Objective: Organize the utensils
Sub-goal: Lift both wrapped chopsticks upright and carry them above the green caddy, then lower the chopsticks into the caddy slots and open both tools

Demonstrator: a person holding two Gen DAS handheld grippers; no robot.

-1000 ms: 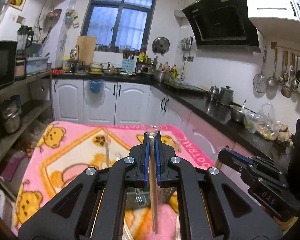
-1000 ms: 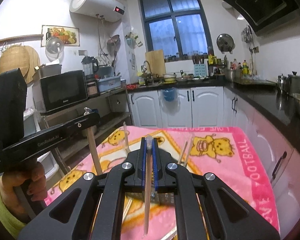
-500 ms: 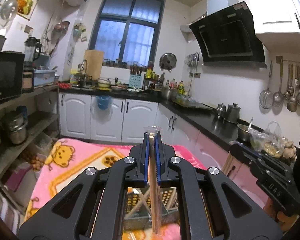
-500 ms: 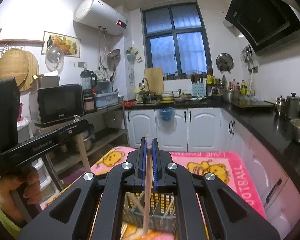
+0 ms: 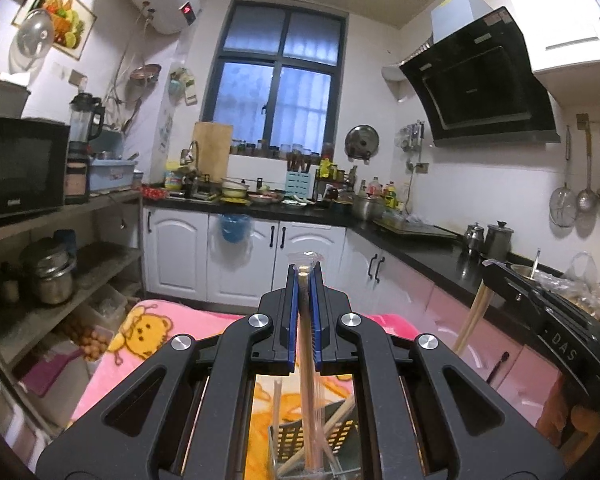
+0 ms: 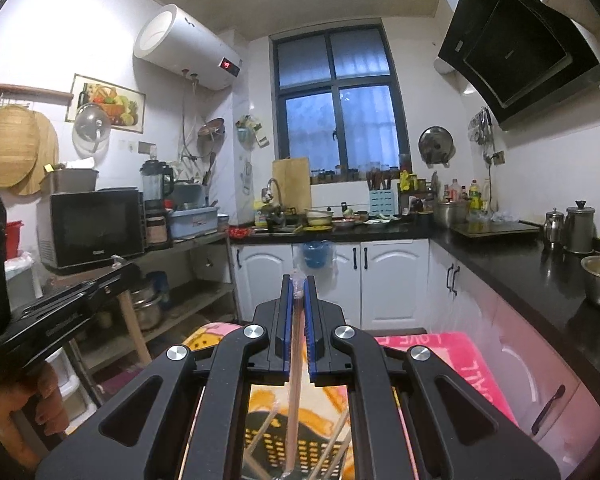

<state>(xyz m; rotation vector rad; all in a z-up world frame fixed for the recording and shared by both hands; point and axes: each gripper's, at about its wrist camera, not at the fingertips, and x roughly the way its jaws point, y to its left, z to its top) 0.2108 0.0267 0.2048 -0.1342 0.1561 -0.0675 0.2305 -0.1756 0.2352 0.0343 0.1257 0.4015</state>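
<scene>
Two wrapped chopstick pairs [image 5: 306, 360] [image 6: 296, 360], one basket [image 6: 296, 446]

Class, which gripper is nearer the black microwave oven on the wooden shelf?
Left. The left gripper has the black microwave oven close on its left; the right gripper is farther, with the left gripper between it and the oven.

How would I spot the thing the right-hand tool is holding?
Start at the pink cartoon blanket in front of the white cabinets, where a black perforated basket sits. The right gripper is shut on a pair of wrapped chopsticks standing over that basket. Unlike the loose ones leaning in the basket, it is pinched between blue pads, its clear wrapper poking out above.
</scene>
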